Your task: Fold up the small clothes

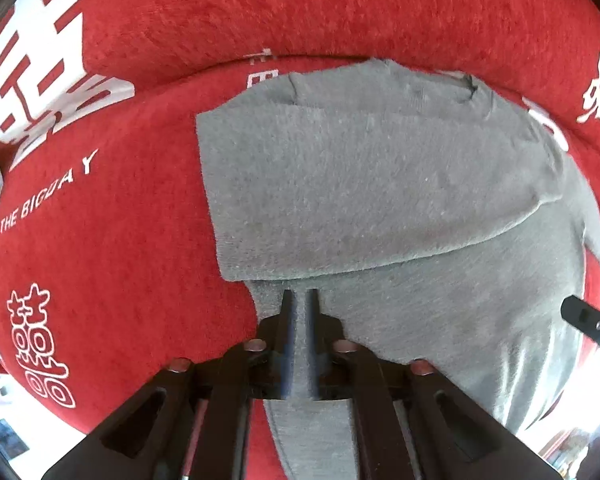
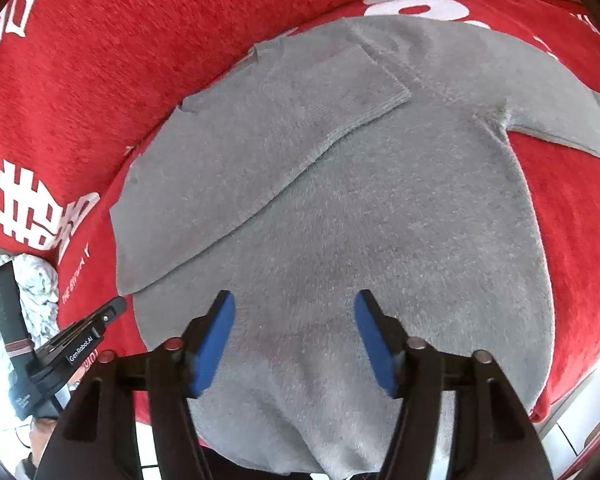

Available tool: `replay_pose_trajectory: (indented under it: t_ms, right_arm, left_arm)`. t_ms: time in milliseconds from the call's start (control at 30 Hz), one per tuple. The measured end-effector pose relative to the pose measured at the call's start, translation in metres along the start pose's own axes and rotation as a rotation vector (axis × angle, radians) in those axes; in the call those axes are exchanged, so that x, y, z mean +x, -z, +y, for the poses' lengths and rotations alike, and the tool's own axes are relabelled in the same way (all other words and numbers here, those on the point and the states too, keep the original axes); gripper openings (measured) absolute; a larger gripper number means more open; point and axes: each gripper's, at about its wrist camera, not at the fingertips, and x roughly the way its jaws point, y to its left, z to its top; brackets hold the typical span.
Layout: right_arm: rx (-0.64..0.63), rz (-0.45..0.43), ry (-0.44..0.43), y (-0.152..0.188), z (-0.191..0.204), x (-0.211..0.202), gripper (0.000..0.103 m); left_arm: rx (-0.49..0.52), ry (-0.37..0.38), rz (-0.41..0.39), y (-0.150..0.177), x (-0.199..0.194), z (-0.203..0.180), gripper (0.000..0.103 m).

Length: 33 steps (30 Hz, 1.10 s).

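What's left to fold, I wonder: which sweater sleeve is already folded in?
The sleeve lying slantwise across the body of the sweater. The other sleeve sticks out sideways, flat on the red blanket.

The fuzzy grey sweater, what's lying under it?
The fuzzy grey sweater lies on a red cloth with white characters. One sleeve is folded on top. Whatever print sits beneath the sweater is covered.

My left hand-held gripper [image 1: 300, 300] pointing straight down, its dark fingers [image 1: 287, 320] close together with a narrow gap, my right hand-held gripper [image 2: 295, 308] angled steeply down, blue pads [image 2: 216, 340] wide apart, nothing held
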Motion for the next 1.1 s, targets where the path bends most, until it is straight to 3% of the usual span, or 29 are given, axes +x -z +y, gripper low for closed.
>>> replay_pose_trajectory:
  t_ms: [33,67,500,700,933,1100]
  right_arm:
    - [0.001,-0.004,-0.001,0.001,0.0,-0.001,0.073]
    - [0.003,-0.007,-0.004,0.002,0.0,-0.001,0.079]
    - [0.124,-0.044,-0.075,0.017,-0.011,-0.018,0.085]
    - [0.166,-0.05,-0.099,0.024,-0.026,-0.022,0.085]
    - [0.205,0.003,-0.15,0.007,-0.073,-0.014,0.085]
    - [0.239,-0.016,-0.163,-0.023,-0.132,-0.031,0.085]
  left_arm:
    - [-0.003,-0.01,0.002,0.0,-0.001,0.0,0.097]
    - [-0.005,-0.043,-0.011,0.0,-0.004,0.0,0.101]
    - [0.044,-0.093,-0.011,-0.002,-0.016,-0.004,0.101]
    - [0.079,-0.043,0.015,-0.001,-0.012,-0.017,0.101]
    - [0.073,-0.035,0.022,0.002,-0.005,-0.063,0.101]
    - [0.06,-0.008,0.034,-0.004,0.003,-0.118,0.101]
